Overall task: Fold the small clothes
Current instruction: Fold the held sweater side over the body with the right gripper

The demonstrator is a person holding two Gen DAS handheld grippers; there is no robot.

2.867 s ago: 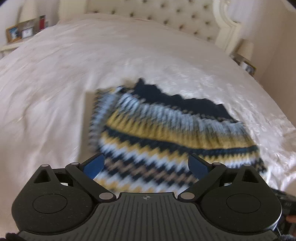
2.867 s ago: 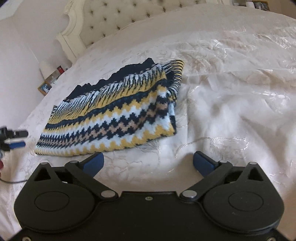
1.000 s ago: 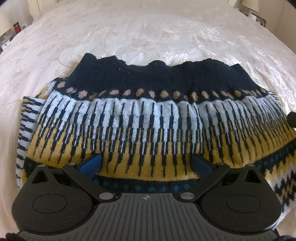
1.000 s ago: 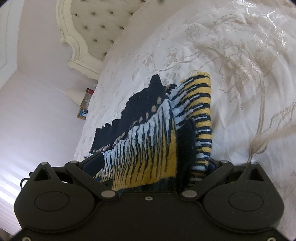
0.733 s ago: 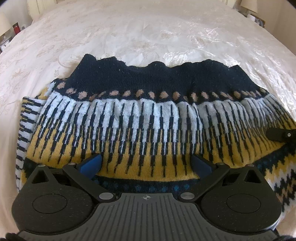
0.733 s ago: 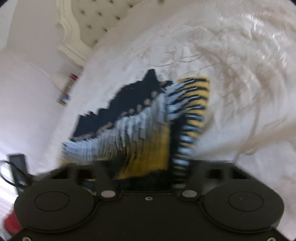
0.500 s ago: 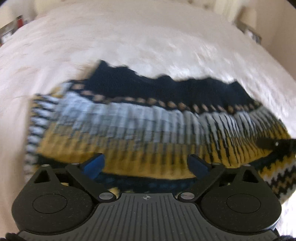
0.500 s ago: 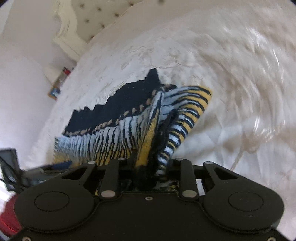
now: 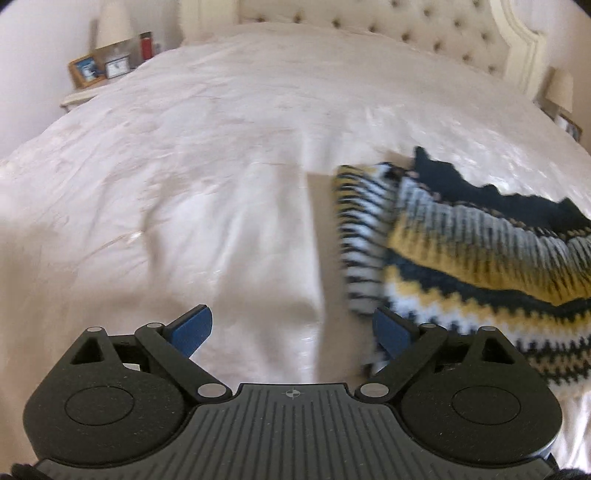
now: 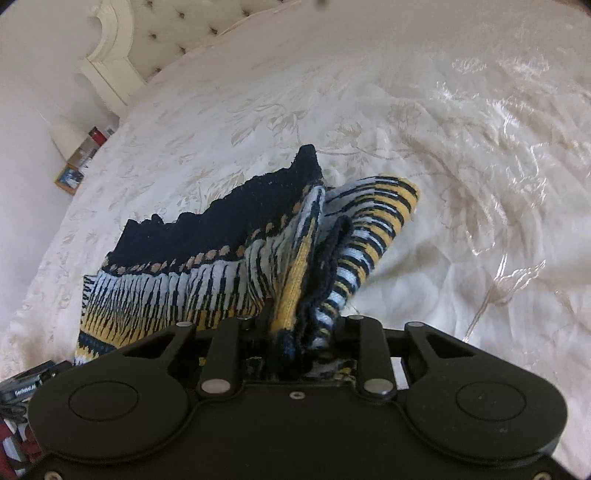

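The knitted garment lies on the bed, already doubled over. The right hand-held gripper pinches its bunched right edge, lifting it; the left hand-held gripper hangs wide and empty left of it. Further folding remains.

a wide bed fills both views, covered by a cream bedspread with a glossy floral pattern, creased in places. at its far end stands a pale tufted headboard with a carved frame. to the far left in the left wrist view a nightstand carries a wooden photo frame, a small clock, a red bottle and a lamp. another lamp stands far right.
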